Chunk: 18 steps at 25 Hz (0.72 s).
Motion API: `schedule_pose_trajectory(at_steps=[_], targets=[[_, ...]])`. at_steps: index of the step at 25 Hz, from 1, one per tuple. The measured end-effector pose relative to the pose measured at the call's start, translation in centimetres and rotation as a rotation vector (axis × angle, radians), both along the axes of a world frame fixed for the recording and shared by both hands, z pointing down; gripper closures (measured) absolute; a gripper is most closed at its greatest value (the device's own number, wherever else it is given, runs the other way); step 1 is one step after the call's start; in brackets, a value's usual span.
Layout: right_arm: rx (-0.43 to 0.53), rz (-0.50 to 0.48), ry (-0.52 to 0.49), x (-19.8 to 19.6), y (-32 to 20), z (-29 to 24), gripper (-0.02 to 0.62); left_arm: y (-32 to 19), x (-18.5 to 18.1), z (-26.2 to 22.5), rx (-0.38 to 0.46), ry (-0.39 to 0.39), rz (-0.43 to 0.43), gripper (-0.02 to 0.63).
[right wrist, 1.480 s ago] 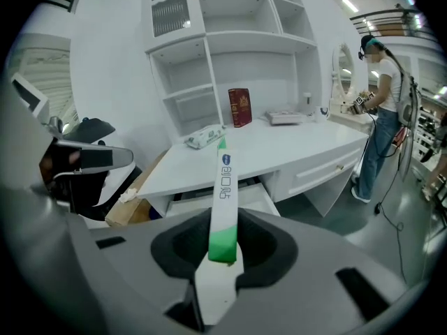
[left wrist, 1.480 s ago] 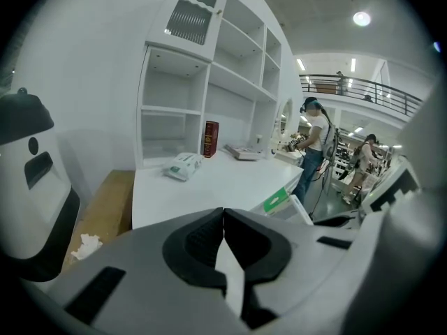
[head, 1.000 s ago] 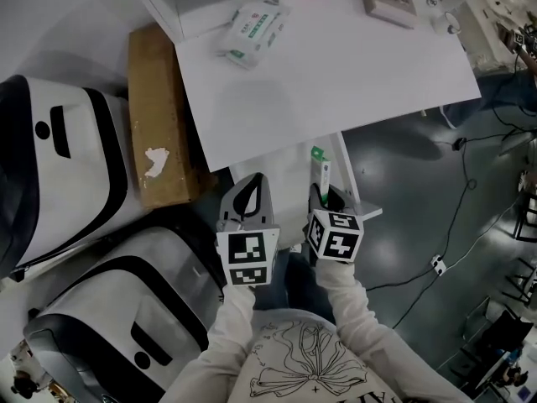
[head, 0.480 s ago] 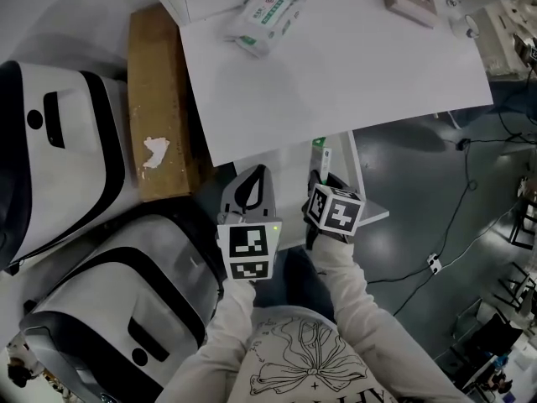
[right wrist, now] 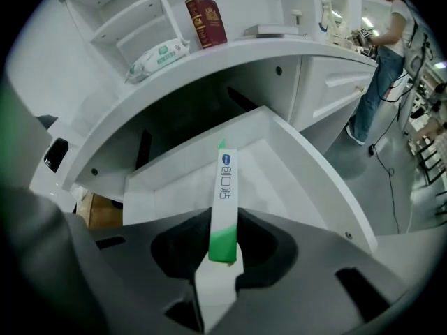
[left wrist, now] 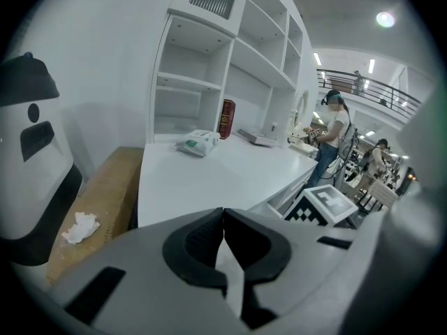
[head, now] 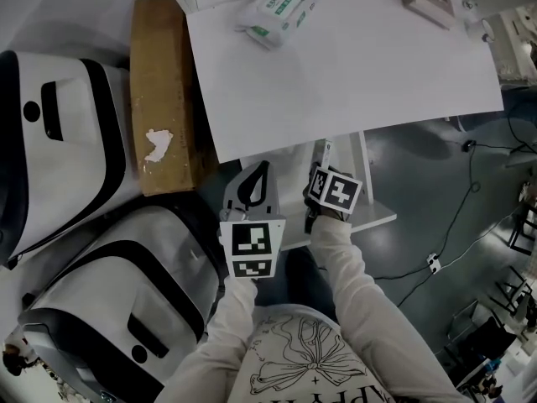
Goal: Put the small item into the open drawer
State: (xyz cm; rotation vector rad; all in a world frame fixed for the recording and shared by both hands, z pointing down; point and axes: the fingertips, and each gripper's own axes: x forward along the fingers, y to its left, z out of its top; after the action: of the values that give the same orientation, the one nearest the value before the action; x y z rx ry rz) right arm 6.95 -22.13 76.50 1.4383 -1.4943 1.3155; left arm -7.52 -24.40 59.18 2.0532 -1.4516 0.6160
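I stand at a white table (head: 336, 65) with a smooth matte top. White open shelving (left wrist: 223, 68) rises at its far end, against a plain white wall (left wrist: 98, 54). A long brown cardboard box (head: 159, 99) lies along the table's left edge, with a crumpled white scrap (head: 157, 143) on top. To my left sit two large rounded white-and-black machine housings (head: 59, 141). The floor (head: 436, 175) is dark grey and glossy, crossed by thin cables (head: 457, 221). A round ceiling lamp (left wrist: 386, 19) glows above a railed upper walkway (left wrist: 391, 96).
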Motion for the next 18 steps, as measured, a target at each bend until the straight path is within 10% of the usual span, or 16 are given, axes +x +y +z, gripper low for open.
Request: schedule_pose_trajectory(at_steps=[18], targets=[[-0.137,0.027,-0.035,-1.1,0.7,5.0,0.506,0.6,-0.8,2.2,-0.042,-0.002,-0.012,0.601]])
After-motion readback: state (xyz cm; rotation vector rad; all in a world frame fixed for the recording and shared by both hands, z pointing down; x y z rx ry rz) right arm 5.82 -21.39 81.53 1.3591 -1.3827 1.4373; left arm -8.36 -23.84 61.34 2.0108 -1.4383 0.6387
